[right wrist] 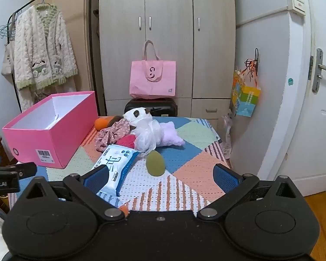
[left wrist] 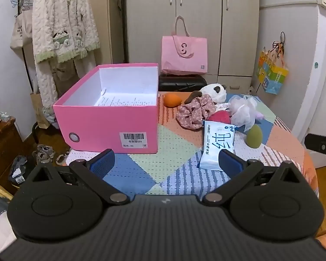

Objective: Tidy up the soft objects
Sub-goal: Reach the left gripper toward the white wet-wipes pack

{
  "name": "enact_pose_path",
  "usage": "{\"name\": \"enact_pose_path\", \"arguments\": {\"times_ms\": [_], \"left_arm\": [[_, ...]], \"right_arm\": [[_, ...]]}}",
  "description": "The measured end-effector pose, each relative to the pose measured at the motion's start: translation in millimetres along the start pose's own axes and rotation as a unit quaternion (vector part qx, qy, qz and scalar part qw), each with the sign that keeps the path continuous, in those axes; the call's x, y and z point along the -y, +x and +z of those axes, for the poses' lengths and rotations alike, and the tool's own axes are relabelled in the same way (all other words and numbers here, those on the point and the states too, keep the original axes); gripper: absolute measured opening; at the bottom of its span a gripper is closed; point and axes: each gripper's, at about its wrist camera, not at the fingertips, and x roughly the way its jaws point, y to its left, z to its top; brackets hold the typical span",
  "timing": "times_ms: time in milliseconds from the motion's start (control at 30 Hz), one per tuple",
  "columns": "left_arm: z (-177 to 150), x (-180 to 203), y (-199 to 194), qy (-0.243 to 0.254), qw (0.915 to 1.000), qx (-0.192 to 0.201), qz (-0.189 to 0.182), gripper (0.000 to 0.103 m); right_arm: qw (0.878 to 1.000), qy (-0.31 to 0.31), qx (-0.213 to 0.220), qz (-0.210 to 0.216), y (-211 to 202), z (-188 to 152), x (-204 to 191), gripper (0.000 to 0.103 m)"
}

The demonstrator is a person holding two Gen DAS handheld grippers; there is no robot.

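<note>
— Grippers first: how do they stand?

— Left gripper (left wrist: 167, 160) has its jaws spread wide with nothing between the blue pads; it hangs over the near edge of the table (left wrist: 176, 148). Right gripper (right wrist: 162, 177) is just as wide apart and empty, also above the near edge.

— And the soft things?

— Heaped toward the far right part of the table. A panda plush (left wrist: 214, 92) lies farthest back, a floral scrunchie (left wrist: 195, 113) against it, a white mesh pouf (left wrist: 243, 111) to their right, a lilac plush (right wrist: 170, 134) behind the pouf. A red sponge (right wrist: 126, 141) is tucked under the pile.

— Anything apart from the heap?

— An orange sponge (left wrist: 172, 100) beside the box's far corner, a green egg-shaped sponge (right wrist: 155, 163) standing alone, and a wet-wipes pack (left wrist: 217, 144) lying toward the near edge.

— The box?

— Pink box (left wrist: 110, 117), open-topped, on the table's left side; a printed sheet lies inside.
</note>
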Motion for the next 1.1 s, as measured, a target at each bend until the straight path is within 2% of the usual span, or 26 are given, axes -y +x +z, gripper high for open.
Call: {"name": "enact_pose_path", "arguments": {"times_ms": [233,400,700,900,1100], "left_arm": [[-2,-2,-12,0.008,0.9999,0.009,-0.010,0.103],[-4,-1,-15,0.028,0.9995,0.010,-0.014,0.103],[-8,1,-4,0.019,0.9993,-0.004,-0.032,0.103],[-10,4,2,0.038,0.9990,-0.010,-0.023,0.103],[-12,5,3,0.057,0.9983,0.002,-0.011,0.103]], "right_arm": [[1.000,0.002,0.001,0.004,-6,-1,9,0.103],[0.999,0.004,-0.004,0.047,-8,-4,13,0.103],[0.999,-0.002,-0.010,0.048,-6,-9,13,0.103],[0.999,-0.012,-0.011,0.049,-7,-11,10,0.103],[0.998,-0.020,-0.011,0.053,-8,-12,7,0.103]]}}
